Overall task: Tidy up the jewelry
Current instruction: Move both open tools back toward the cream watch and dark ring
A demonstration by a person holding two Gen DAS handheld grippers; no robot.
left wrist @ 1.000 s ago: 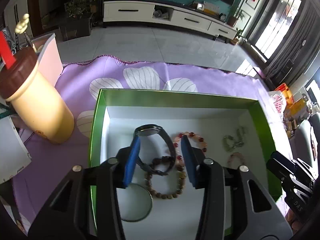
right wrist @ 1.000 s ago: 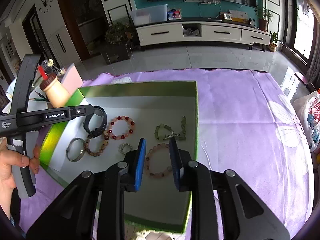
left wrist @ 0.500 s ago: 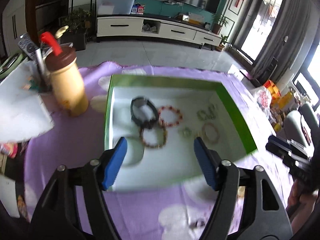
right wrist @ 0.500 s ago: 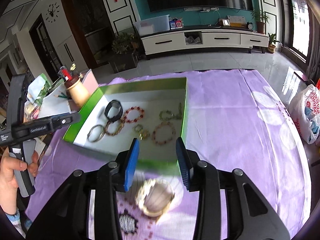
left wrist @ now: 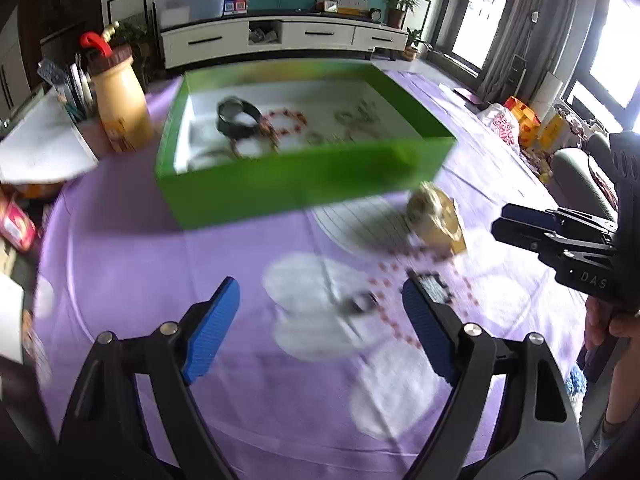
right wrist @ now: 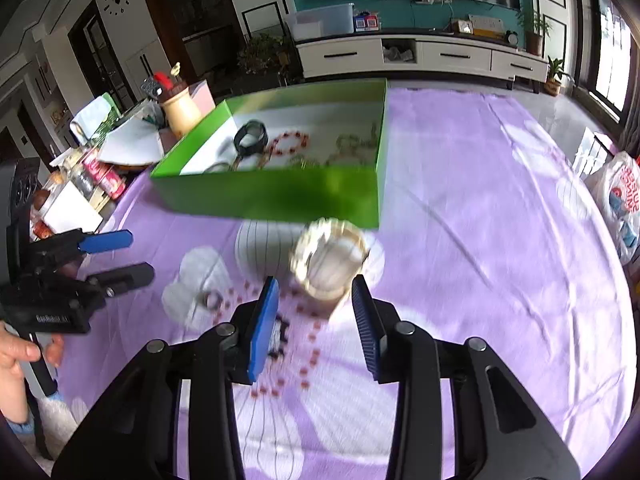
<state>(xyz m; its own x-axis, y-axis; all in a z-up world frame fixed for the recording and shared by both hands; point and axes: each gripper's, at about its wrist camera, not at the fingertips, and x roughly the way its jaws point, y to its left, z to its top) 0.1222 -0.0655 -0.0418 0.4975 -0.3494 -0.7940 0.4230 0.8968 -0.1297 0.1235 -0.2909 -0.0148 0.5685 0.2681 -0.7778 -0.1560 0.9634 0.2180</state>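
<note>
The green box (left wrist: 304, 196) with bracelets and a black watch (left wrist: 236, 118) on its white floor now sits in the upper middle of both views. A second ago both grippers hung right over that floor; both have since drawn back over the purple cloth (left wrist: 200, 360), so I judge the box drop finished and the loose pieces next.

Those lie between box and grippers: a pale beaded bracelet (right wrist: 330, 260) standing on edge, a small ring (right wrist: 212, 300) and a dark linked piece (right wrist: 278, 338).

The left gripper (left wrist: 320, 328) has jaws opening wide, nothing between them. The right gripper (right wrist: 316, 320) has narrower jaws, empty, just short of the pale bracelet.

Only the left view shows the bracelet's gold side; only the right shows its white core and the hand (right wrist: 16, 354) on the left handle.
</note>
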